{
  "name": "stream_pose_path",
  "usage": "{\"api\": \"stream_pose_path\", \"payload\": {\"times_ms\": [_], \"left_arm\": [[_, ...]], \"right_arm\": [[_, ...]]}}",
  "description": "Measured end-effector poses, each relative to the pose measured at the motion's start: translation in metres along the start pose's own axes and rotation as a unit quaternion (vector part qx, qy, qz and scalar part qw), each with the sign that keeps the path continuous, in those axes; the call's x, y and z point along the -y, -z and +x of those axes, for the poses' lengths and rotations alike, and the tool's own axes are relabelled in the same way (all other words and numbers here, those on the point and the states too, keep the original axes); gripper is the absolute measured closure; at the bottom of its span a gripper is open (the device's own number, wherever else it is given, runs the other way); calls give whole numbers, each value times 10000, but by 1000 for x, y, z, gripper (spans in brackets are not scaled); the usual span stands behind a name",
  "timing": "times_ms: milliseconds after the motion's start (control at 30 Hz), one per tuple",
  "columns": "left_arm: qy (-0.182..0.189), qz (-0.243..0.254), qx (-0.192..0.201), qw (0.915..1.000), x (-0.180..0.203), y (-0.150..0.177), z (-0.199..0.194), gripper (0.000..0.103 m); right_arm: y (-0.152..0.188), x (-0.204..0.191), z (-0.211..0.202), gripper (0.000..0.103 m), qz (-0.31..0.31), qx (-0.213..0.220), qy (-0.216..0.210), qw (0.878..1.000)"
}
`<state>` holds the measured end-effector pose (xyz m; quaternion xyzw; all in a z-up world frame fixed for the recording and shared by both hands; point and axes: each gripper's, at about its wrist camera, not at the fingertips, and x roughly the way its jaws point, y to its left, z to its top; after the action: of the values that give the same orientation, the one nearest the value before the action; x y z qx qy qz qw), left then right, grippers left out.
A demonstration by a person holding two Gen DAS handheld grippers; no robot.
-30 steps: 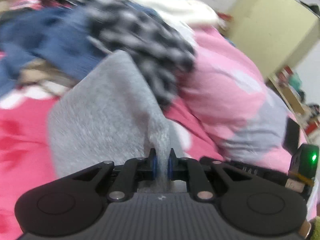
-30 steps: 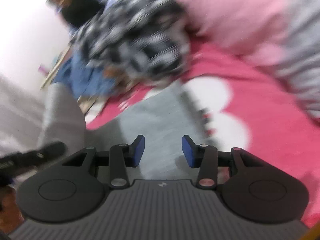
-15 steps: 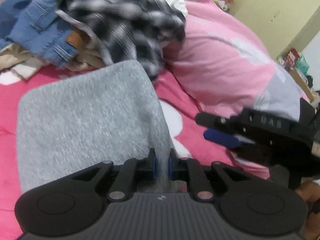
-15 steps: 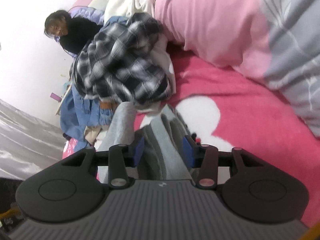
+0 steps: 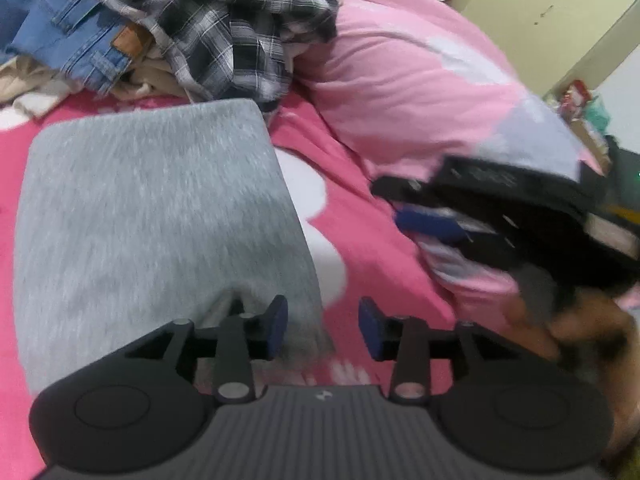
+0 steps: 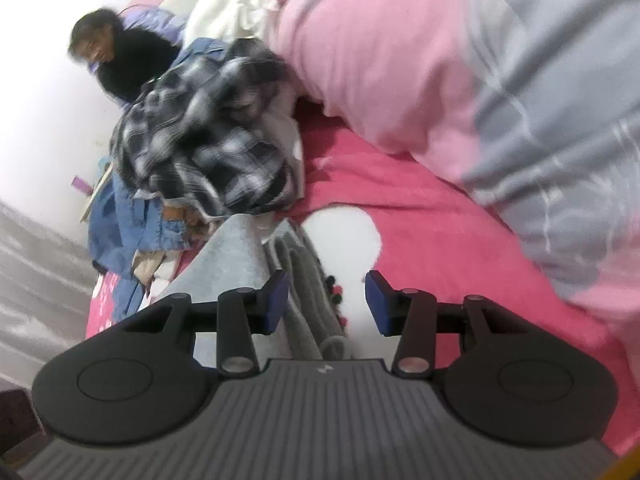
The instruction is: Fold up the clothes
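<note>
A folded grey garment (image 5: 156, 216) lies flat on the pink bedspread (image 5: 352, 208). My left gripper (image 5: 323, 328) is open just above its near right corner, holding nothing. In the right wrist view the same grey garment (image 6: 244, 256) shows its stacked folded edges, and my right gripper (image 6: 326, 302) is open over that edge, empty. The right gripper (image 5: 460, 220) also appears blurred at the right of the left wrist view, held by a hand (image 5: 580, 332).
A heap of clothes sits behind the grey garment: a black-and-white plaid shirt (image 5: 224, 28), blue jeans (image 5: 80, 36) and beige cloth. A pink and grey duvet (image 5: 420, 80) bulges to the right. A person (image 6: 120, 60) is beyond the bed. A yellow wardrobe (image 5: 552, 12) stands far right.
My left gripper has let go of the grey garment and opened; the garment now lies flat. The right gripper has stayed open and drawn back slightly.
</note>
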<state>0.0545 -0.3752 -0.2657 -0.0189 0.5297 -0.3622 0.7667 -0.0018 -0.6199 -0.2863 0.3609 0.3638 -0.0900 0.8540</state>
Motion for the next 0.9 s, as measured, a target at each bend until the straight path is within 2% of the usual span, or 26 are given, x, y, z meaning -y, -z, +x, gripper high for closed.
{"api": "stream_pose_path", "payload": {"times_ms": [67,200,267,500,733,833,900], "left_arm": [[136,-61,-72,9999,-3,8,-18,62],[-349,-607,-265,9972,-36,25,-40,61],[-654,-1007,-357,9921,-59,33,-47,62],[-1466,-1285,-42,9808,-107,29,-60,62],[-1736,-887,101,9808,-115,16,-60,57],[-1763,-751,-123,9814,-113,18,-39,57],[-1879,-492,-199,9807,-107,24,-29,57]], "right_arm": [[-2,-10,0,61,-340,-51,-68,9994],[-5,-29,1,61,-1018,-153,-203,9945],[2,-50,7,61,-1794,-237,-338,9829],[4,-26,13,67,-1033,-875,-413,9899],[6,-1,19,63,-262,-1503,-484,9871],[12,8,24,62,126,-1797,-548,9821],[21,4,33,63,96,-2024,-572,9776]]}}
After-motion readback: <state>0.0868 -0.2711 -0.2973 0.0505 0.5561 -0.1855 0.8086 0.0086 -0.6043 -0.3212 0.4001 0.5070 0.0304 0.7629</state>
